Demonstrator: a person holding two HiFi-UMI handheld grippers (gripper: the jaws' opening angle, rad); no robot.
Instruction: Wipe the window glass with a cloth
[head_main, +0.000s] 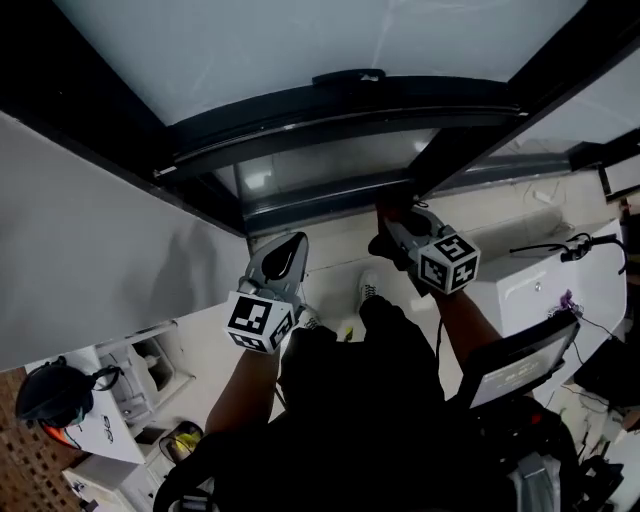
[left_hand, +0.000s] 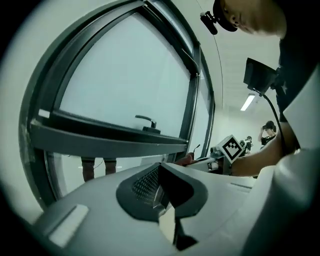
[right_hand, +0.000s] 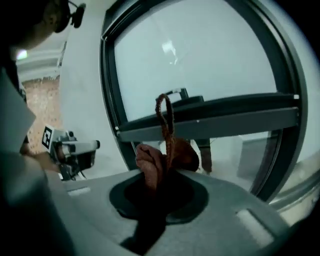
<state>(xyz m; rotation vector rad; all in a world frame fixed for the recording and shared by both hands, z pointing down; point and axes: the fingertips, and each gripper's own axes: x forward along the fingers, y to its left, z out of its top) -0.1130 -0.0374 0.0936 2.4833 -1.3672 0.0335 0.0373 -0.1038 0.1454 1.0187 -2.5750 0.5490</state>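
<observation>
While the right hand-held gripper (right_hand: 159, 186) clamps a bunched reddish-brown cloth (right_hand: 156, 162) close to the dark frame (right_hand: 210, 120) below the window glass (right_hand: 200, 70), we note the left hand-held gripper (left_hand: 164, 196) alongside it — jaws together, empty.

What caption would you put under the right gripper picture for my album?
Right gripper clamped on a bunched reddish-brown cloth, just in front of the window glass.

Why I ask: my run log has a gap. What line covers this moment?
right gripper: shut on brown cloth, by lower window frame | left gripper: shut, empty | wipe contact: cannot tell
</observation>
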